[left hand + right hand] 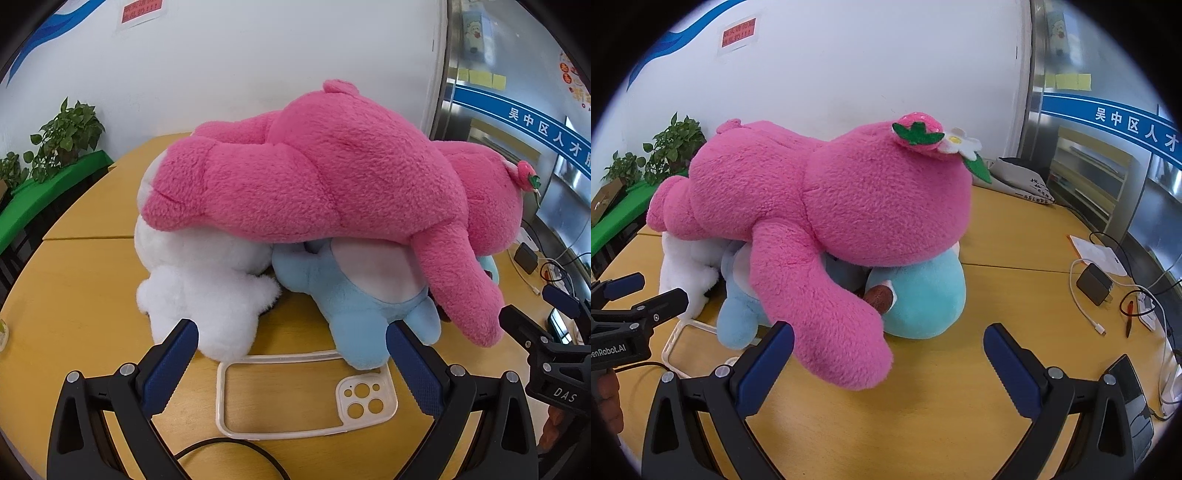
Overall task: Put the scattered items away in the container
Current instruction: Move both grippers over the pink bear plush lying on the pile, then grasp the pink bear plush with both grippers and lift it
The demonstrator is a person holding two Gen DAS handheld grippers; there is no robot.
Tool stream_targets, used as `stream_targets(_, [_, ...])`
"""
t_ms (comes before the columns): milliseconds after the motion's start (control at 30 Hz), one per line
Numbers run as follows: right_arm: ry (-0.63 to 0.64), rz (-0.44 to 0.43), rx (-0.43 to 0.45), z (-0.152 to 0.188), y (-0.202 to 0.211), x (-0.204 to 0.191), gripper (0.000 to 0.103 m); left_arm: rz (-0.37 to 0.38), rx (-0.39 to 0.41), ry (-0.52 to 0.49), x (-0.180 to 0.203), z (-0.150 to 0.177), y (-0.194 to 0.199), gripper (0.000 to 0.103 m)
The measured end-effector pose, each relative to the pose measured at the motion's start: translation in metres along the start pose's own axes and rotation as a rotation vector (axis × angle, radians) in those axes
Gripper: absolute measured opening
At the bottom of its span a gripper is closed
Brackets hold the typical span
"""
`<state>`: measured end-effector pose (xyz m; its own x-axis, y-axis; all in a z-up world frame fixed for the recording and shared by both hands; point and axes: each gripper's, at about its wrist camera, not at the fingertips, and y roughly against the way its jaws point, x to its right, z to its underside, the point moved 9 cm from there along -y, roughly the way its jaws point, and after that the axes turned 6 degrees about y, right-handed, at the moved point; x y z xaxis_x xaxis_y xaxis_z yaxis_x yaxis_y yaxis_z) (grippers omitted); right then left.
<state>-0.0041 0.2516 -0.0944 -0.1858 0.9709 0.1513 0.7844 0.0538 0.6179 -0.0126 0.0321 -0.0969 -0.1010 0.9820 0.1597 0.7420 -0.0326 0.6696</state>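
Observation:
A big pink plush bear (314, 177) lies across a white plush (207, 291) and a light blue plush (354, 295) on the yellow table (85, 280). In the right wrist view the pink bear (827, 206) covers the blue plush (923, 295) and the white plush (687, 266). A clear phone case (306, 398) lies flat in front of the pile. My left gripper (291, 354) is open and empty, just above the case. My right gripper (888, 362) is open, its left finger beside the bear's arm (827, 321). No container shows.
A black charger with white cable (1095, 284), a red pen (1129, 314) and a dark phone (1130, 391) lie at the table's right. A grey pillow (1023, 177) sits at the back. Potted plants (66, 136) stand on a green shelf at left. A black cable (229, 450) runs under my left gripper.

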Motion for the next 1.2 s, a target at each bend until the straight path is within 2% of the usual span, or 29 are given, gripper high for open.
stream_targets(133, [-0.005, -0.002, -0.006, 0.001, -0.003, -0.004, 0.102, -0.005, 0.004, -0.019, -0.001, 0.005, 0.004, 0.103])
stream_targets(367, [0.024, -0.054, 0.008, -0.002, -0.004, -0.024, 0.102, -0.04, 0.012, 0.003, -0.017, 0.004, 0.008, 0.103])
stream_targets(500, [0.046, -0.058, 0.031, -0.004, 0.001, -0.023, 0.102, 0.006, 0.017, 0.006, -0.011, -0.002, 0.009, 0.103])
stream_targets(633, [-0.003, -0.074, 0.069, -0.012, 0.009, -0.01, 0.102, 0.053, 0.046, -0.032, 0.0, -0.015, 0.016, 0.103])
stream_targets(800, [-0.073, -0.081, 0.164, -0.034, 0.017, 0.016, 0.102, 0.106, 0.097, -0.075, 0.008, -0.042, 0.03, 0.103])
stream_targets(967, [-0.069, -0.071, 0.308, -0.083, 0.03, 0.037, 0.102, 0.171, 0.154, -0.076, 0.01, -0.099, 0.036, 0.103])
stream_targets(1067, [-0.087, -0.093, 0.374, -0.113, 0.025, 0.05, 0.103, 0.259, 0.123, -0.053, 0.016, -0.128, 0.019, 0.103])
stream_targets(1200, [-0.092, -0.109, 0.295, -0.12, -0.026, 0.058, 0.102, 0.341, -0.021, -0.011, 0.017, -0.137, -0.033, 0.103])
